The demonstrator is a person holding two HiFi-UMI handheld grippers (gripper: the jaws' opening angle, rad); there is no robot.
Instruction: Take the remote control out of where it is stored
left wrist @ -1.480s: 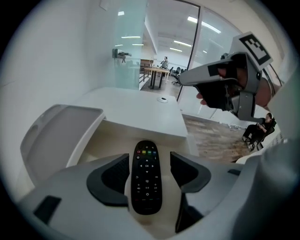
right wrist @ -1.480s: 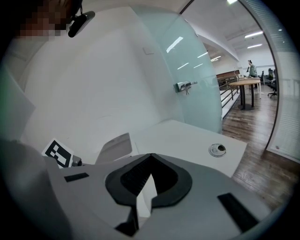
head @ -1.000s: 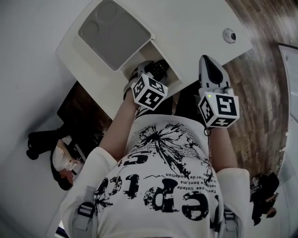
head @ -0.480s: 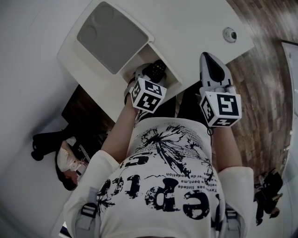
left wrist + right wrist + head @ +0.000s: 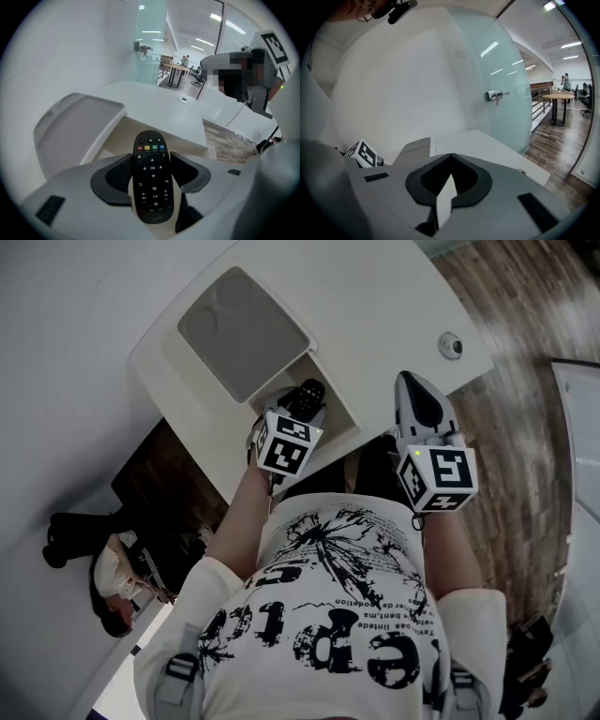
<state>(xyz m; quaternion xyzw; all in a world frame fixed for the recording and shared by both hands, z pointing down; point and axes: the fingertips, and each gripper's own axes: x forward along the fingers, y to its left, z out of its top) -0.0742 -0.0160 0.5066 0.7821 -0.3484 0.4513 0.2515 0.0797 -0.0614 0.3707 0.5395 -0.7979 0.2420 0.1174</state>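
White counter (image 5: 394,315), open compartment (image 5: 339,418): left hand-held gripper (image 5: 152,161) clamps the remote (image 5: 152,192) over it, so a firm, level, straight lift seems best; right hand-held gripper (image 5: 449,183) hangs aside, closed and empty.

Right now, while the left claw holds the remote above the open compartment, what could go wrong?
The left claw grips the remote control only by its narrow sides, so it might slip and fall into the compartment. The open lid stands close beside it; a sideways swing could knock it.
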